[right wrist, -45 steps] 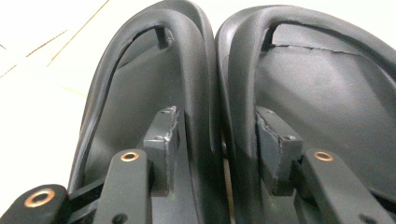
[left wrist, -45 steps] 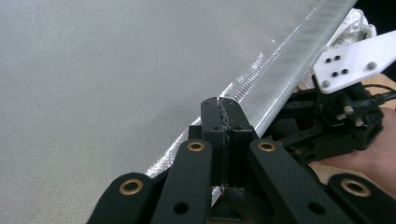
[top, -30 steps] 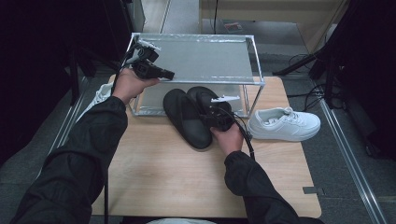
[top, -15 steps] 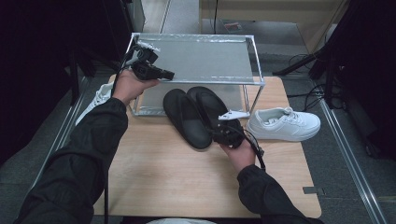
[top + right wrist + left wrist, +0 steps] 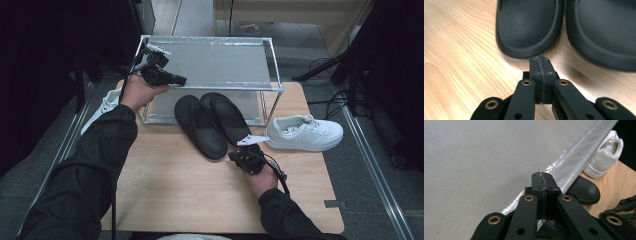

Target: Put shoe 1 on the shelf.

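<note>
Two black slippers [image 5: 212, 122] lie side by side on the wooden bench [image 5: 175, 195], toes under a metal-framed rack [image 5: 272, 75]. The right claw [image 5: 235, 156], jaws pressed together and empty, sits just beside the heels. The left claw [image 5: 180, 80] hovers at the rack's top shelf. A white sneaker [image 5: 305, 132] rests right of the rack.

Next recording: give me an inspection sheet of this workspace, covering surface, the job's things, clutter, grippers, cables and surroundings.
Surface: wooden table, bare at the near side.
Job's things: two black slippers side by side, soles down, toes under the metal rack.
Clutter: one white sneaker right of the rack; another white sneaker at the table's left edge.
Grippers: left hand-held gripper shut and empty over the rack's top shelf; right hand-held gripper jaws have just been closing, now shut, nothing between them, just short of the slippers' heels.
Cables: one trails from the right gripper over the wrist; more on the floor at right.
Surroundings: grey floor, dark stands.
</note>
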A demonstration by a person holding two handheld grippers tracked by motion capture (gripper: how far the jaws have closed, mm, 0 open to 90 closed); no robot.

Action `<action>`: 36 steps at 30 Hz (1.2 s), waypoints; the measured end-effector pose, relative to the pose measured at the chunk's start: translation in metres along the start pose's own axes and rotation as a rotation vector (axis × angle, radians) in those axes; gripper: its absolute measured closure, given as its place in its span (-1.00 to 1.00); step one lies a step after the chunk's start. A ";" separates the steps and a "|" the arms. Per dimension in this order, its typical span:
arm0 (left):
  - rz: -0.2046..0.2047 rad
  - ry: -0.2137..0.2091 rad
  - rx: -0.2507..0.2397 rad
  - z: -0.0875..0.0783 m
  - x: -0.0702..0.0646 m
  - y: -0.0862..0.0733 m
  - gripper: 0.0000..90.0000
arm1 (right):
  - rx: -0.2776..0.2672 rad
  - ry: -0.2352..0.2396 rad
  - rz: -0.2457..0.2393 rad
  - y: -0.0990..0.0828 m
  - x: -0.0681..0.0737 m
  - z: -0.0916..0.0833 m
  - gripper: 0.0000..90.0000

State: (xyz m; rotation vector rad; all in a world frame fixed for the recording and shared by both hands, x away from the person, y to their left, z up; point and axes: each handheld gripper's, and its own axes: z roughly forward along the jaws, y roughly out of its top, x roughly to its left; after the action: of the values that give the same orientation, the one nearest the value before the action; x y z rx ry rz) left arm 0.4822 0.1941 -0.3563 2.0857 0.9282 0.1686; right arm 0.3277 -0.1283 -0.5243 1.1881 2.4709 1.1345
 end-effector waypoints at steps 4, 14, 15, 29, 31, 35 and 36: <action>0.000 -0.001 -0.001 0.000 0.000 -0.001 1.00 | 0.017 -0.002 -0.003 -0.001 -0.001 0.007 1.00; -0.003 0.001 0.000 0.000 0.000 -0.001 1.00 | 0.028 -0.002 -0.017 0.000 0.006 0.018 1.00; -0.002 0.001 0.001 0.000 0.000 -0.001 1.00 | 0.026 0.001 -0.011 0.000 0.007 0.019 1.00; 0.014 0.020 0.012 0.000 -0.003 0.001 1.00 | -0.015 0.055 0.042 0.009 0.017 0.032 1.00; 0.012 0.020 0.012 0.000 -0.003 0.001 1.00 | -0.020 0.049 0.030 0.010 0.019 0.034 1.00; 0.013 0.021 0.013 0.000 -0.003 0.001 1.00 | -0.011 0.044 0.017 0.018 0.024 0.039 1.00; 0.013 0.021 0.013 0.000 -0.003 0.001 1.00 | -0.012 0.043 0.012 0.020 0.025 0.041 1.00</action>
State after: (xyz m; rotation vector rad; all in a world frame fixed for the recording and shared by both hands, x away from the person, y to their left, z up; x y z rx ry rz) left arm 0.4806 0.1916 -0.3550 2.1056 0.9309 0.1920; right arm 0.3410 -0.0790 -0.5346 1.1898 2.4882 1.1882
